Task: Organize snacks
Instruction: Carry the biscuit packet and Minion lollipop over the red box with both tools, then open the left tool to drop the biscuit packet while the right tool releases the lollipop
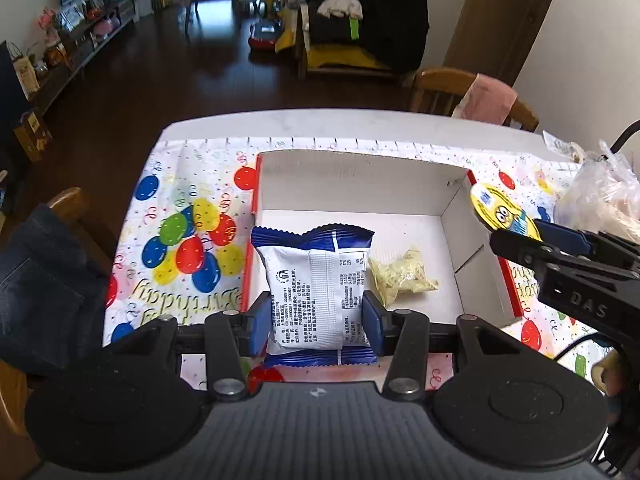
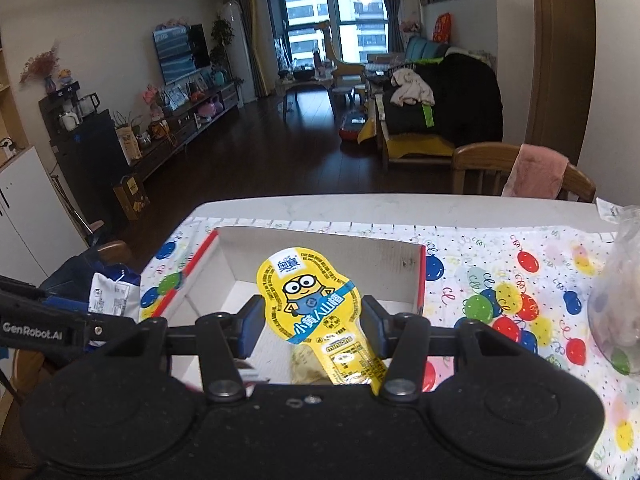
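Step in hand: carry of two snacks to the box point(image 1: 360, 184), white inside, red-edged, on the balloon cloth point(image 1: 188, 240) near the far edge of the table point(image 1: 320, 120).

Left gripper point(image 1: 316, 320): jaws pinching the blue-and-white packet point(image 1: 316, 280) by its sides, packet upright between the pads, over the near left part of the box. Right gripper point(image 2: 312, 324): jaws clamped on the yellow cartoon snack point(image 2: 308, 296), a flat paddle-shaped pack, gripped at its narrow waist, held above the near right wall of the box.

Already inside, on the box floor toward the near right: one small yellowish bag point(image 1: 402, 276). A clear plastic bag point(image 1: 608, 196) at the right edge of the table, well apart from the box.

Next move, as judged: lower each gripper until its load is close above bare box floor, then spread the jaws. Place the packet left of the yellowish bag, not on it. Keep the two grippers apart during descent; box interior tight for both at once. Risk: the packet tipping against the left wall on release.
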### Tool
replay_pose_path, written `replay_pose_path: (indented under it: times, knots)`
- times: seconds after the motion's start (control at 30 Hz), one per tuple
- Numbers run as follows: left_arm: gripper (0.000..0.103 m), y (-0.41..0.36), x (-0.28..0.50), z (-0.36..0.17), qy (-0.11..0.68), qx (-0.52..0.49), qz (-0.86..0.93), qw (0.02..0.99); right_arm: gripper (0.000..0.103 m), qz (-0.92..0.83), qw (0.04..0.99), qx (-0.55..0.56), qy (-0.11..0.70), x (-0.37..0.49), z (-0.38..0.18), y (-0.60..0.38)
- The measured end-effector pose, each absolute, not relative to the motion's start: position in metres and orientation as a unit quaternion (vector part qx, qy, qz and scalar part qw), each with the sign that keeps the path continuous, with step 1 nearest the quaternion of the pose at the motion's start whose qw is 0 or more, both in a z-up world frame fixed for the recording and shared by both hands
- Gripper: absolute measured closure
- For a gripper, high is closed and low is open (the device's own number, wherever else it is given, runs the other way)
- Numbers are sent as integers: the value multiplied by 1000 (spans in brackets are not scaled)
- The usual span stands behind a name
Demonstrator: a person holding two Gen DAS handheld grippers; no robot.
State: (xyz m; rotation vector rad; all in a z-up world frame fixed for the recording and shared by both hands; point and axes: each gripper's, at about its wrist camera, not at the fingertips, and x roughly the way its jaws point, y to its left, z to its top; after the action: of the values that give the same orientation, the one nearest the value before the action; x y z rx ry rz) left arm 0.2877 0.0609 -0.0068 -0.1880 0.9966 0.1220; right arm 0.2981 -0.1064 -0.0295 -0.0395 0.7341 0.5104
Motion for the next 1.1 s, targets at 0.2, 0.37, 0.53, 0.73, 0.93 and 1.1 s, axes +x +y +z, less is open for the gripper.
replay_pose_path:
  times: [0.2,0.37,0.53,0.73,0.93,1.1]
  knots:
    - [57,63,326,-28,511,-100,63,851,53,251,887,-33,387,332,-53,-92]
    - [57,66,350,-49,534,-99,75,836,53,251,875,-64,409,354,-75,-72]
    - [57,73,374,-69,563,-116,83,814,53,248,864,-93,428,374,-97,-56]
    - [57,71,396,-90,598,-106,80,791,53,252,845,-119,458,393,-118,-40]
    - [57,71,408,-109,621,-92,80,775,53,264,824,-159,476,395,-136,-28]
    - [57,71,413,-116,628,-87,78,770,53,262,817,-161,488,397,-143,-29]
